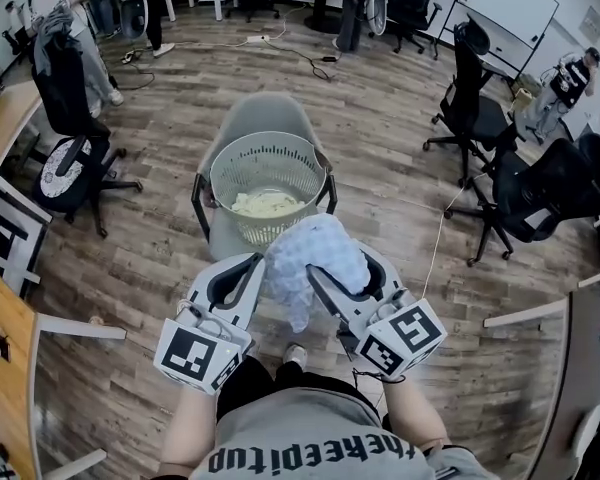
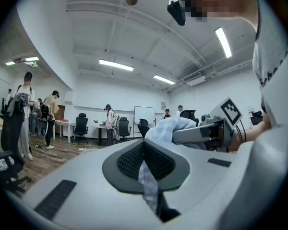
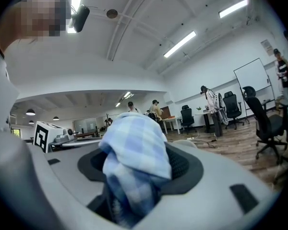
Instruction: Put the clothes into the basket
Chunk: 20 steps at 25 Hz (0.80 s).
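A light blue checked cloth (image 1: 315, 253) hangs bunched between my two grippers, just in front of the basket. My left gripper (image 1: 242, 280) is shut on one thin fold of it (image 2: 148, 176). My right gripper (image 1: 335, 288) is shut on a thick bundle of the same cloth (image 3: 134, 152), which fills its jaws. The white mesh basket (image 1: 220, 168) stands on a grey chair (image 1: 265, 113) straight ahead, with a pale yellow garment (image 1: 265, 204) lying inside. In the left gripper view the right gripper (image 2: 206, 131) shows beyond the cloth. Both grippers point level.
Black office chairs (image 1: 540, 193) stand to the right, and another (image 1: 70, 158) with a jacket over it to the left. Wooden desks (image 1: 0, 328) line the left edge. People stand at the far end of the room. A cable (image 1: 435, 238) runs across the wood floor.
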Motion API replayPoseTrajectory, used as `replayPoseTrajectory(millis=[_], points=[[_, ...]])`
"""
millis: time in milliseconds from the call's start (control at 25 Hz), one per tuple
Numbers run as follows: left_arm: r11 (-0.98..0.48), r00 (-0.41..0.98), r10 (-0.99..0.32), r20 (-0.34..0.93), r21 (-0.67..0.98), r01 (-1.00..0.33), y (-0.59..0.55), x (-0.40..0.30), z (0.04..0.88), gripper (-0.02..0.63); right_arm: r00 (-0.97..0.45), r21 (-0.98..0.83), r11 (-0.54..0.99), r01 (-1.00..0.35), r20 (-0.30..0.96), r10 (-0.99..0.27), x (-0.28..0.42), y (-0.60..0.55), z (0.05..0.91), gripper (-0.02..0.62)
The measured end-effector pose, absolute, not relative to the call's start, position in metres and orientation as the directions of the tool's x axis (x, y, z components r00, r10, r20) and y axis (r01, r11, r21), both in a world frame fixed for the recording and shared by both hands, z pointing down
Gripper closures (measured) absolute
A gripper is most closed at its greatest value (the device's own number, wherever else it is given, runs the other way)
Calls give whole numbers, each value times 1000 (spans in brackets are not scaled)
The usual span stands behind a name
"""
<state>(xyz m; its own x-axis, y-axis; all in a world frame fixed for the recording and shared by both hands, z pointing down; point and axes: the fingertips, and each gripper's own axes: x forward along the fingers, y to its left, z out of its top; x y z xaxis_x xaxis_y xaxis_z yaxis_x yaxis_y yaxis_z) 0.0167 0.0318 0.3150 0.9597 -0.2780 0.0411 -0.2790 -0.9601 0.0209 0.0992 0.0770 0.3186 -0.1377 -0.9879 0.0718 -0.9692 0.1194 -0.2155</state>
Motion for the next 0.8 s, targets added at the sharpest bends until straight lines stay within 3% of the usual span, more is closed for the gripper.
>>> replayPoseTrajectory(millis=[800], points=[[-959,957,-279,83,37,-282,-14,42,323,592,-134,-262,112,-959,69,-989,124,31,328,322]])
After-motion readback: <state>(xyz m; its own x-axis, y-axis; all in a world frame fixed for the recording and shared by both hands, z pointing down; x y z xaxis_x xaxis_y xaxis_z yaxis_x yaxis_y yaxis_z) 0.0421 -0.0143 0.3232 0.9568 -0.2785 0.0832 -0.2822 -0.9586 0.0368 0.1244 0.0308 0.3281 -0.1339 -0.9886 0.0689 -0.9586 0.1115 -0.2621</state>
